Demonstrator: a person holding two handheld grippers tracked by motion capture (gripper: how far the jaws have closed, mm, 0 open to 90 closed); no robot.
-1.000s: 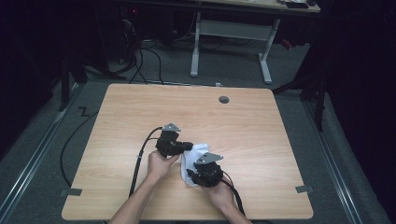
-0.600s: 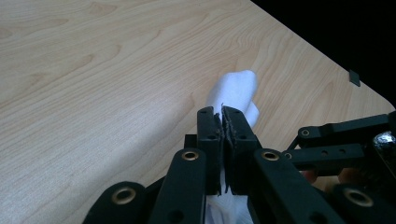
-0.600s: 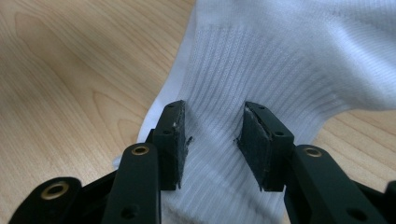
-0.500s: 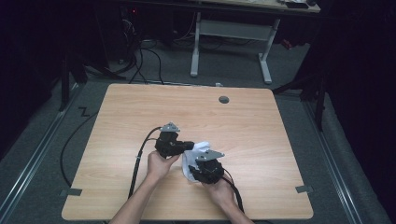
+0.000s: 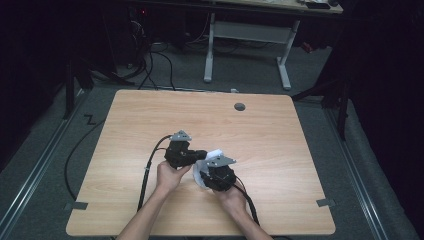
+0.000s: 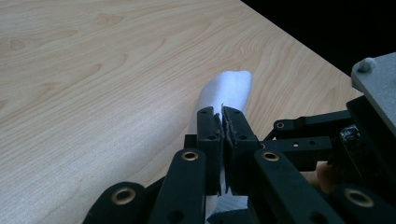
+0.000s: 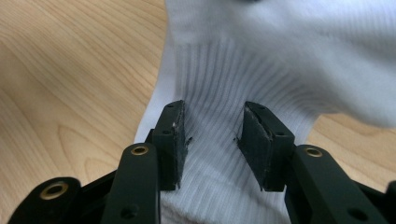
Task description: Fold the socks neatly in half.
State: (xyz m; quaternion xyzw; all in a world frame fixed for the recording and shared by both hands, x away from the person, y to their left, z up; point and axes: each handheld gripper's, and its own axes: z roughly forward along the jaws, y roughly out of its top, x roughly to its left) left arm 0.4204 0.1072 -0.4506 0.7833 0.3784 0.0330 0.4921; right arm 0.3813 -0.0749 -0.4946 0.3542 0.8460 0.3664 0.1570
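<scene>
Holding a white sock [image 7: 261,60] with both tongs near the front middle of the wooden surface [image 5: 280,130]. It's plain white, ribbed knit along the cuff, smoother toward the rounded end that lies flat on the wood. My left tongs [image 6: 221,116] are pressed together, pinching a thin bit of the fabric. My right tongs [image 7: 212,135] sit half spread over the ribbed part, pads not squeezing it.

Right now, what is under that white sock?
Bare wooden table shows beside the white sock, which lies on it. The left gripper pinches one edge; the right gripper sits over the ribbed cuff. What lies beneath stays covered.
</scene>
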